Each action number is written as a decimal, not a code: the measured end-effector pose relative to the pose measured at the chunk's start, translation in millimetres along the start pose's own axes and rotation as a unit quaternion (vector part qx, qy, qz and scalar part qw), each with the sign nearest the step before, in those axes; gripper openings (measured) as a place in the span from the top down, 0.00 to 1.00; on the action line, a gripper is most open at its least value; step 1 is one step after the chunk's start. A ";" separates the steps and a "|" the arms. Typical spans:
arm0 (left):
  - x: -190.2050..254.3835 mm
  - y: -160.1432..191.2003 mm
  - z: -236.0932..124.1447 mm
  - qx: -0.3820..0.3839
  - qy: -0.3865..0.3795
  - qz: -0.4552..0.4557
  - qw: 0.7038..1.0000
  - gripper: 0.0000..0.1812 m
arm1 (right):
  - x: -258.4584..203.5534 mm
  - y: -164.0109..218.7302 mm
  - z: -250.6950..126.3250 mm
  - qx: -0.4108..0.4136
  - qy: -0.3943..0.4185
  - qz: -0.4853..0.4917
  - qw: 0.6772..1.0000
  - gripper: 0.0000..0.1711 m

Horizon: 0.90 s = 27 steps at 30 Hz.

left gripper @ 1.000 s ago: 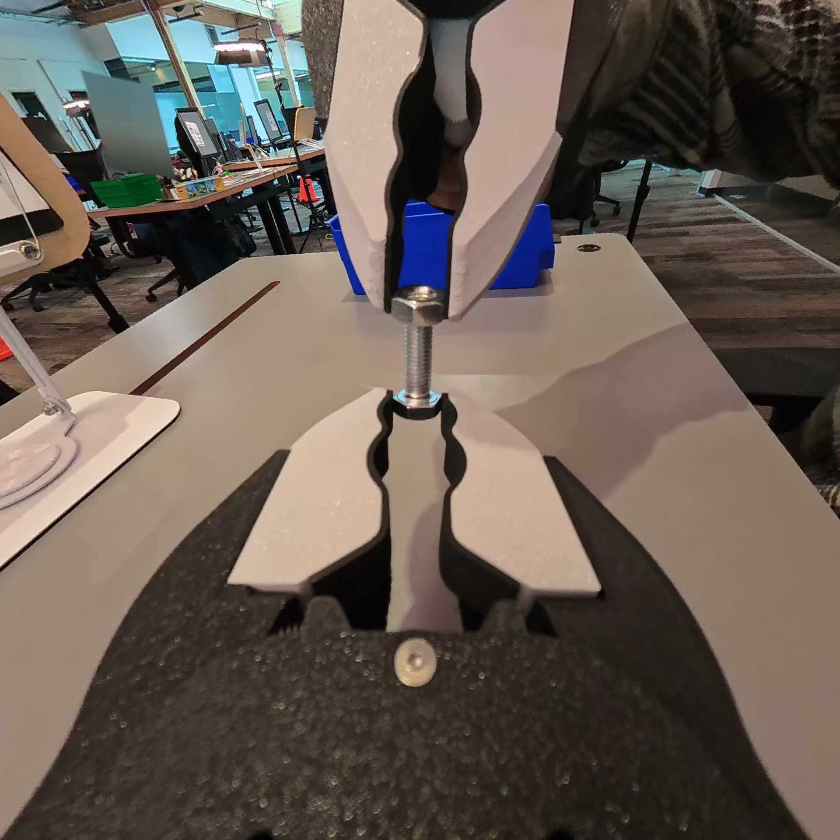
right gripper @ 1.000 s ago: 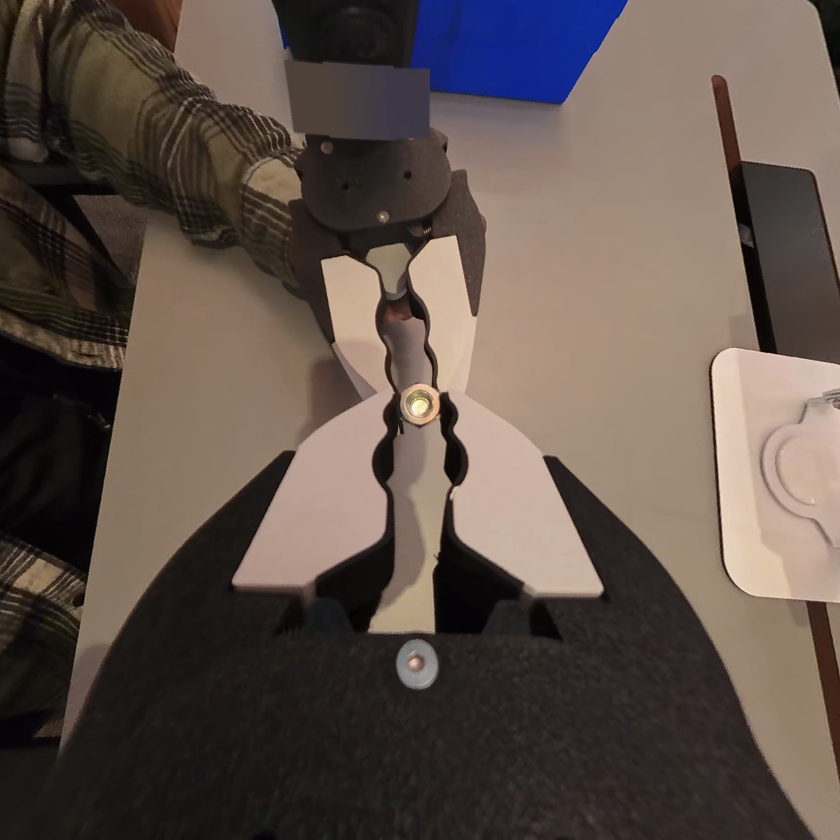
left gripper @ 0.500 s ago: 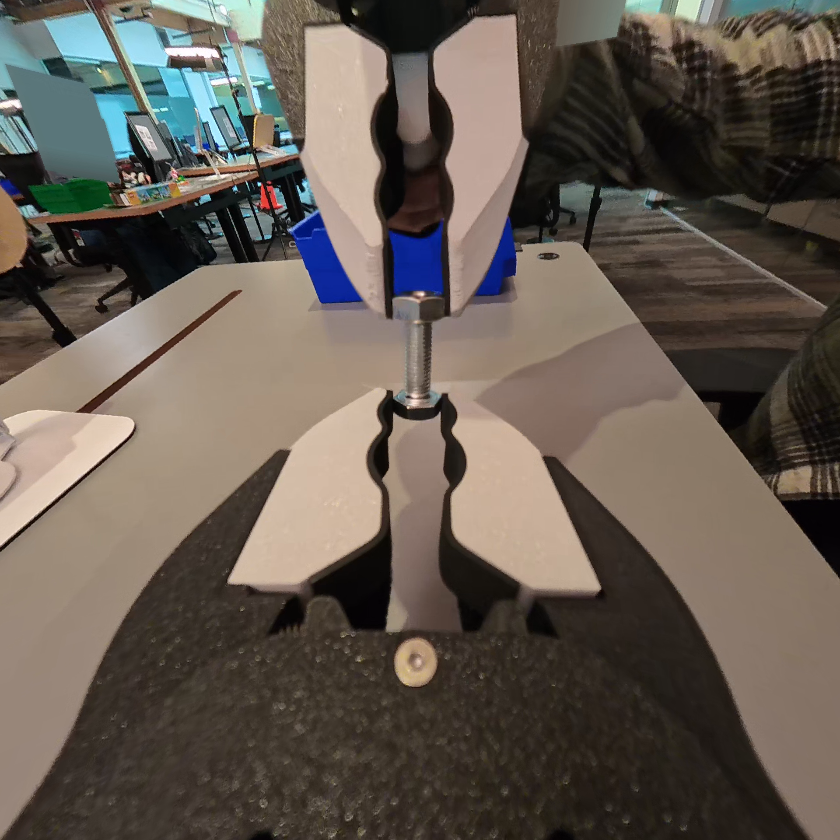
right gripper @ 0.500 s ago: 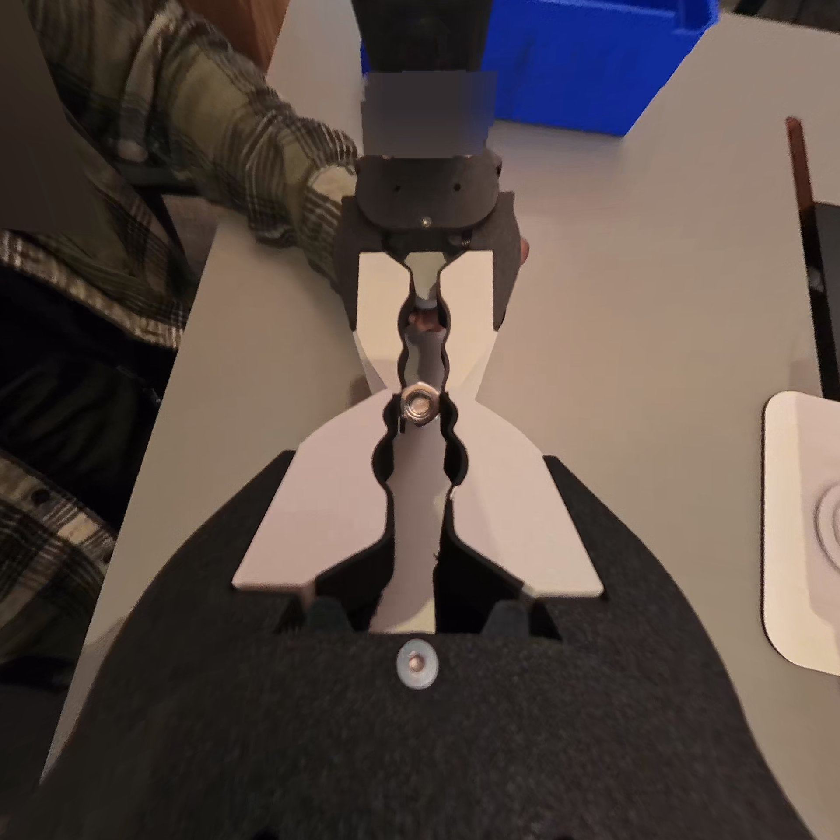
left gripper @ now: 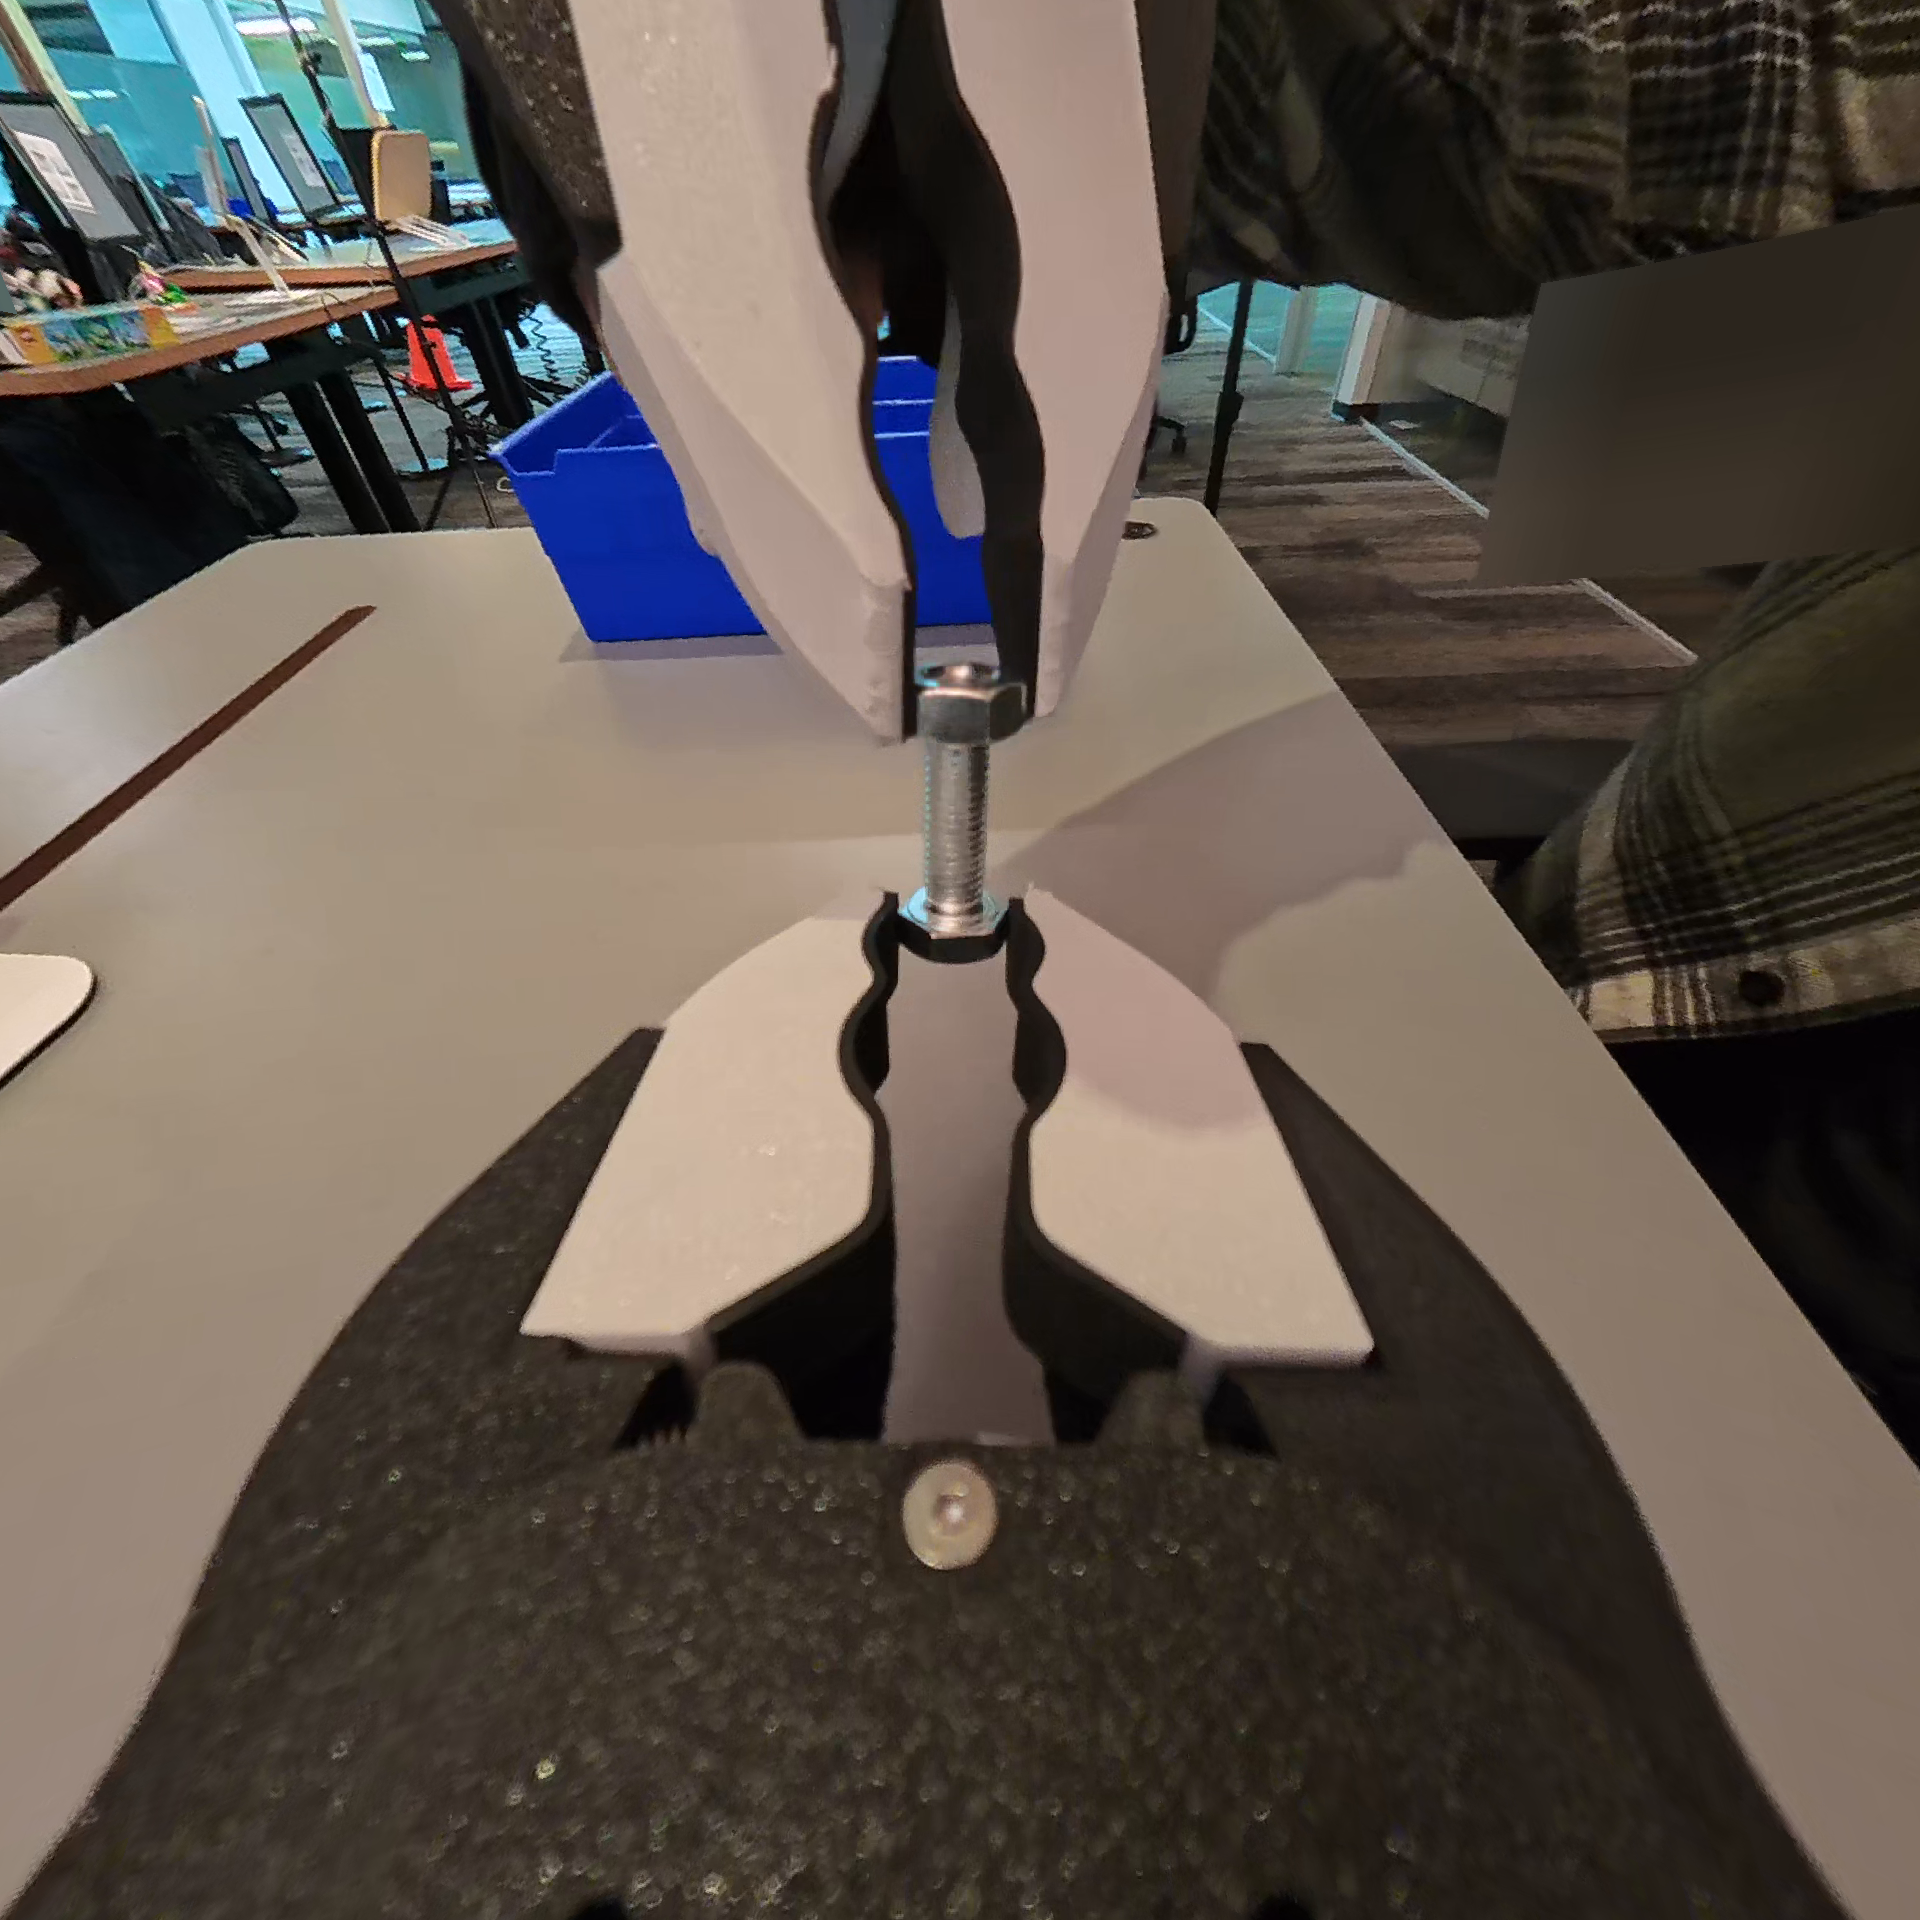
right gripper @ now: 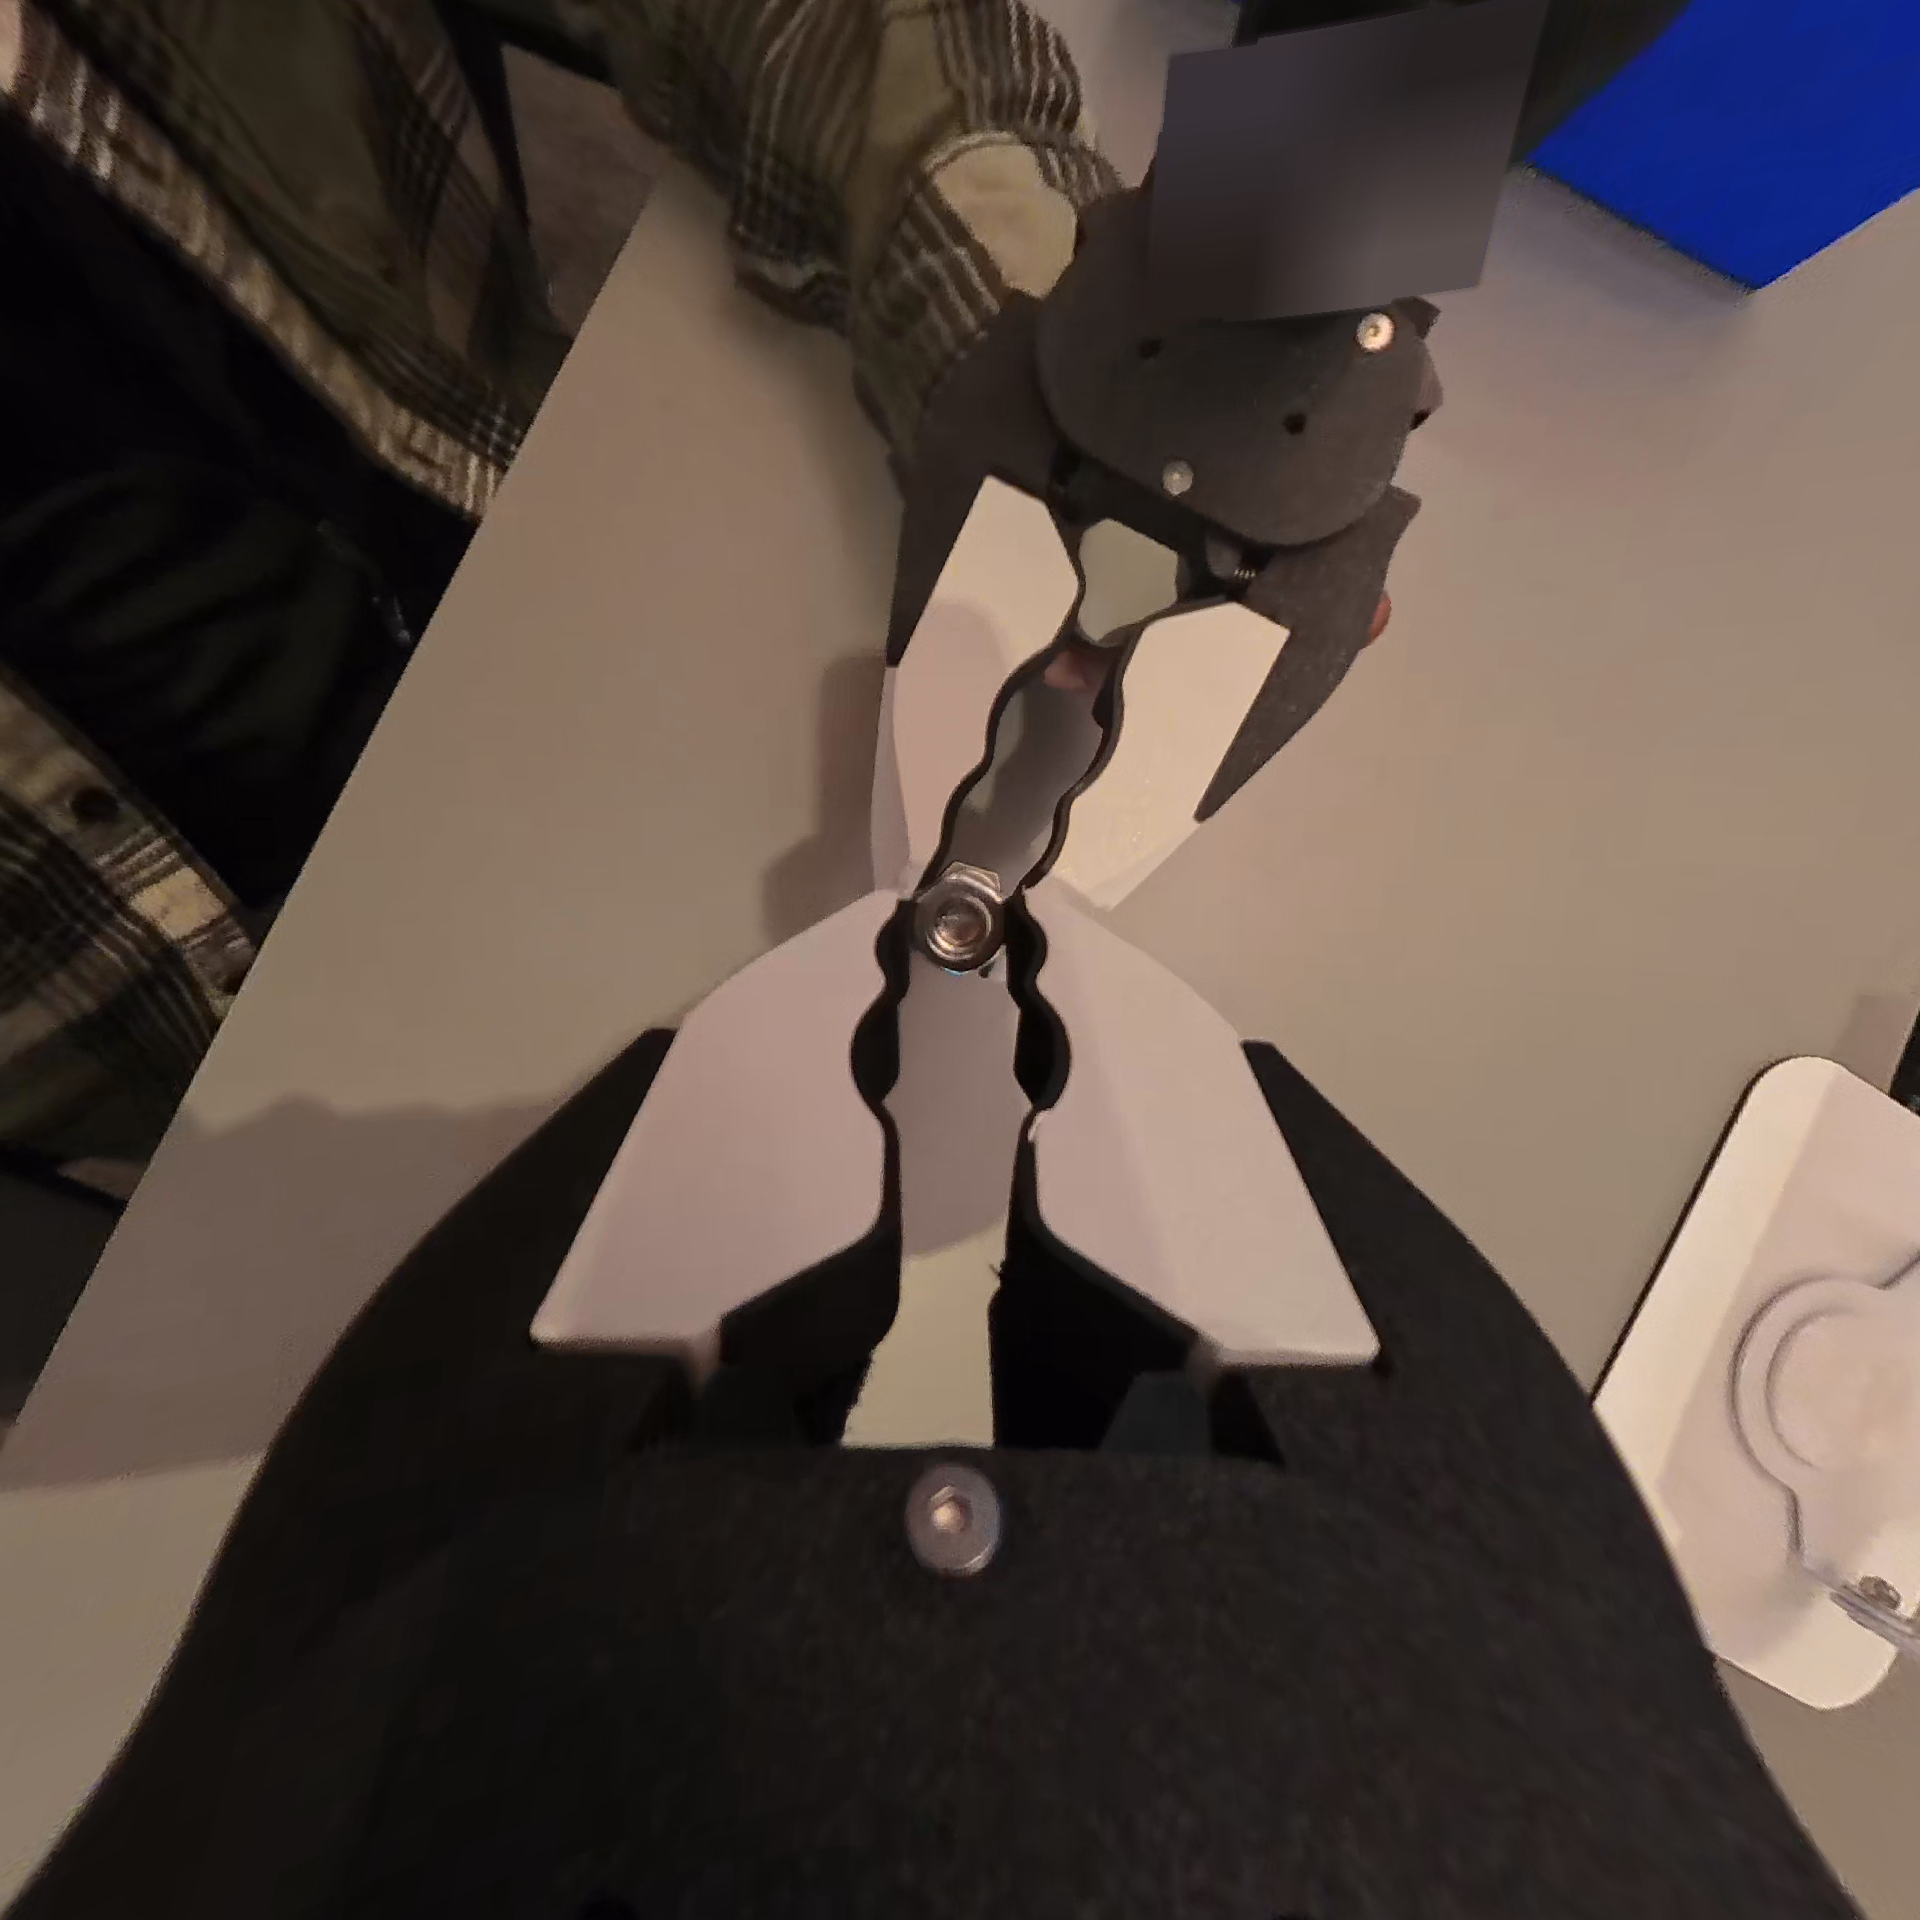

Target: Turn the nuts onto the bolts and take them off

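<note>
A silver bolt (left gripper: 956, 821) stands upright above the grey table (left gripper: 416, 883). My left gripper (left gripper: 951, 920) comes in level from the near side and is shut on the hex nut (left gripper: 951, 923) at the bolt's lower end. My right gripper (left gripper: 966, 698) reaches down from above and is shut on the bolt's upper hex end (left gripper: 971, 709). In the right wrist view I look straight down the bolt: its hex end (right gripper: 951, 925) sits between my right gripper's fingertips (right gripper: 956, 930). The left gripper (right gripper: 971, 883) meets it from the far right, at a slant.
A blue bin (left gripper: 623, 540) stands at the table's far end, also in the right wrist view (right gripper: 1704, 156). A white base plate (right gripper: 1766, 1403) lies off to one side. A person's plaid sleeve (left gripper: 1714, 883) is by the table's right edge. Office desks stand beyond. Only a small space, under 4 cm, lies between the two pairs of fingers.
The two grippers have turned about the bolt's axis relative to each other: in the right wrist view the left gripper swung from straight ahead to slanting right. Both grips held.
</note>
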<state>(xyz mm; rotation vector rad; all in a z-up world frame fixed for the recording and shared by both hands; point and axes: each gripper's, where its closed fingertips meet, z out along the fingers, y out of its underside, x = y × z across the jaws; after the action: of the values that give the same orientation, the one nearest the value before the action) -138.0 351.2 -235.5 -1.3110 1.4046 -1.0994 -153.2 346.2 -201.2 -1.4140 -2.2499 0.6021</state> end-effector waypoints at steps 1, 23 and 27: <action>1.0 1.3 1.0 -0.003 0.005 -0.003 1.000 0.89 | -0.8 1.2 1.0 -0.007 -0.003 -0.002 1.000 0.90; 0.4 6.4 5.2 -0.014 0.004 -0.009 1.000 0.89 | 4.0 0.6 0.8 0.005 0.003 0.026 1.000 0.83; -3.1 6.1 4.3 -0.012 -0.008 -0.009 1.000 0.89 | 9.6 -4.2 -1.4 0.035 0.020 0.042 0.998 0.80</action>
<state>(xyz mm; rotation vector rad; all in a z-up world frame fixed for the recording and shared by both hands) -134.9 354.4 -242.2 -1.3489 1.4013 -1.0852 -159.3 353.5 -196.6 -1.4776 -2.1267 0.6668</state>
